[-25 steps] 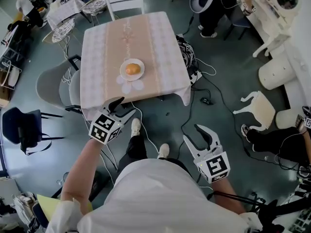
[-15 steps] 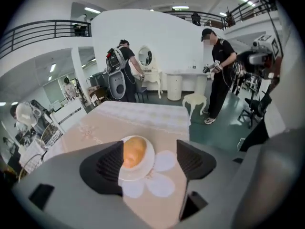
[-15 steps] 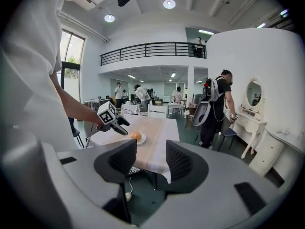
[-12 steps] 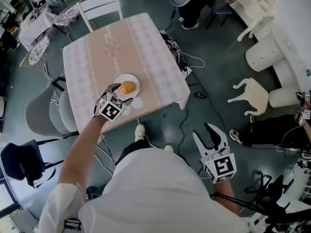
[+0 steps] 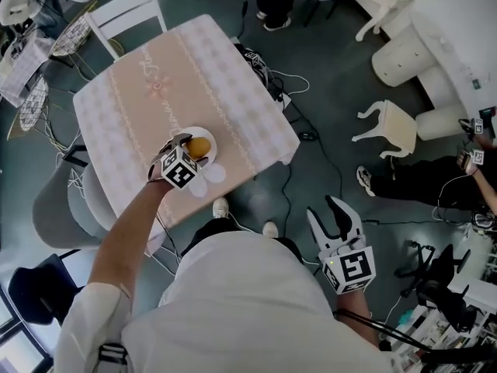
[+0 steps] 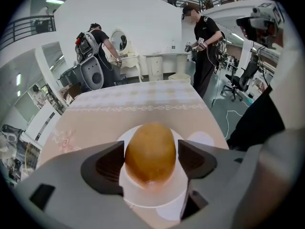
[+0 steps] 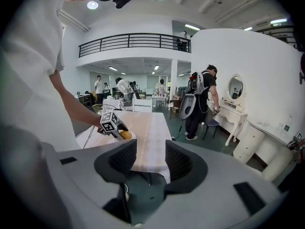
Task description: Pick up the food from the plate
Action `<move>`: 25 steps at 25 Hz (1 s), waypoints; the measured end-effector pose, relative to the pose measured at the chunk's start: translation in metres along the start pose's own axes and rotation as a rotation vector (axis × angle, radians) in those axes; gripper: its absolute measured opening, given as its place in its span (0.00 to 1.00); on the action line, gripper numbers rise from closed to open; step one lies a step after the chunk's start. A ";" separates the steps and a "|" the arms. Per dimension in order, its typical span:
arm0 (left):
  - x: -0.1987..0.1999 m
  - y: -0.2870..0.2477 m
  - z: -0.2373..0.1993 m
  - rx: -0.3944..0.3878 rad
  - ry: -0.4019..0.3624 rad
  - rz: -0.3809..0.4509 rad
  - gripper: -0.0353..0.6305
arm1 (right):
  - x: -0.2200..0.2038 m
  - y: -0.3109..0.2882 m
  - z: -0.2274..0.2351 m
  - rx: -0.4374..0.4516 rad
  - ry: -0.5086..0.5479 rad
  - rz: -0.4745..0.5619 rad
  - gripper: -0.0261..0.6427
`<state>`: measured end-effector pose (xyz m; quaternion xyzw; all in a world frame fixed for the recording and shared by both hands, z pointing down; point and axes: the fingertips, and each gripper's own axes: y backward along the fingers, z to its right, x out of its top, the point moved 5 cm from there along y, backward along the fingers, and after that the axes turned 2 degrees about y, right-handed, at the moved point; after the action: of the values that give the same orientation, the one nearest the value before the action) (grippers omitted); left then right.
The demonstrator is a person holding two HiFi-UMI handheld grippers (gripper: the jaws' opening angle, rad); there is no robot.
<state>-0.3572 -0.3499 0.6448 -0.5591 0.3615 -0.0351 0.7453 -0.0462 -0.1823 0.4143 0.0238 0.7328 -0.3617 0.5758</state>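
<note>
Left gripper point(image 5: 190, 150) came in over the plate point(image 6: 159, 202) and my fingers point(image 6: 107, 163) went wide. Now they're spread either side of the food point(image 6: 150, 151), which sits on the plate, not pinched yet. Closing's next, I reckon. Right gripper point(image 5: 335, 216) is spread, empty, well away from the plate.

We see a smooth, faintly glossy orange-brown skin on the food point(image 6: 150, 151), a shiny white plate point(image 6: 148, 195) beneath it, a matt patterned tablecloth point(image 6: 119, 118), and matt grey plastic on the left gripper point(image 6: 151, 159), whose dark pads point(image 6: 108, 166) look ribbed and dull.
</note>
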 end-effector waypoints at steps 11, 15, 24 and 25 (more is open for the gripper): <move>0.000 0.004 -0.001 0.028 0.043 0.009 0.58 | -0.005 0.010 0.003 -0.036 0.003 -0.003 0.32; 0.005 0.022 0.003 0.055 0.100 0.040 0.58 | -0.008 0.016 0.009 -0.013 0.015 0.009 0.32; 0.020 0.087 0.034 0.126 0.280 0.142 0.58 | -0.020 0.030 0.023 0.092 0.061 0.060 0.32; 0.023 0.096 0.040 0.140 0.297 0.157 0.58 | -0.021 0.033 0.025 0.105 0.069 0.067 0.32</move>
<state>-0.3514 -0.2927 0.5555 -0.4646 0.5071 -0.0839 0.7211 -0.0039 -0.1636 0.4143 0.0909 0.7313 -0.3789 0.5598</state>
